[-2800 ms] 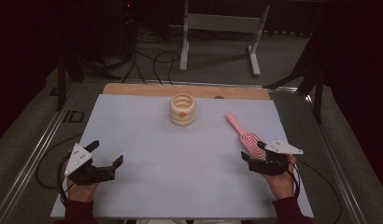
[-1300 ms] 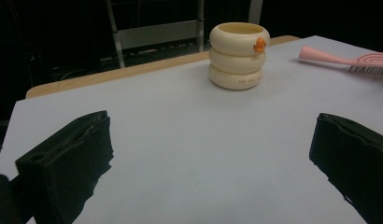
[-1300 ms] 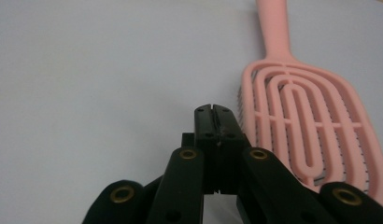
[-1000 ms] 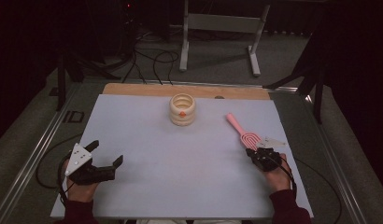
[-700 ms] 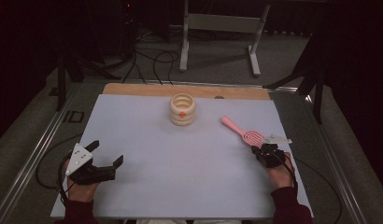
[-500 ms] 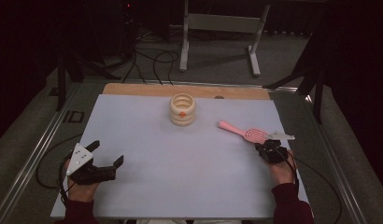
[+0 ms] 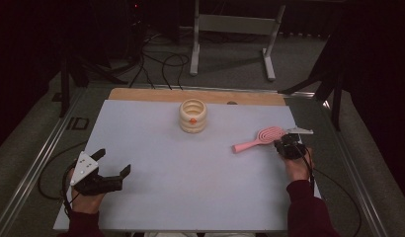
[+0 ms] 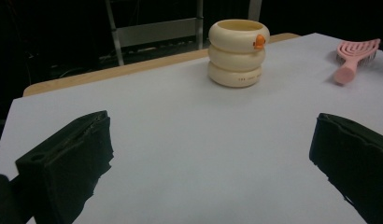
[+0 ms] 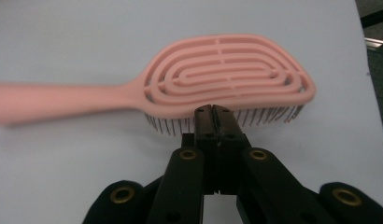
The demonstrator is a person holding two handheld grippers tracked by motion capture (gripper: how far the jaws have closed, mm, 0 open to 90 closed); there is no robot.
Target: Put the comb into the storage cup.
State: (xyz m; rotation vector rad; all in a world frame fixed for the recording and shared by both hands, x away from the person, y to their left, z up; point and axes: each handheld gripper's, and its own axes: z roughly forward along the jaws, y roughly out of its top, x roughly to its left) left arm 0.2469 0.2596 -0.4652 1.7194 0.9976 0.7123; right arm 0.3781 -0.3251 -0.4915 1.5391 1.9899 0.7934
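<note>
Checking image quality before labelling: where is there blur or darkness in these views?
Right gripper view: the pink plastic hairbrush has a smeared handle while its head stays sharp. High view: the surroundings are dim, the white table sheet evenly lit. Left gripper view: the cream ringed holder is sharp, the background black.

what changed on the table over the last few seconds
The right gripper, jaws shut against the head of the pink hairbrush, has moved toward the far right edge and swung the brush round: its handle, which pointed to the table's far side, now points left toward the cream ringed holder. The left gripper stayed open at the near left, and the holder kept its place.
</note>
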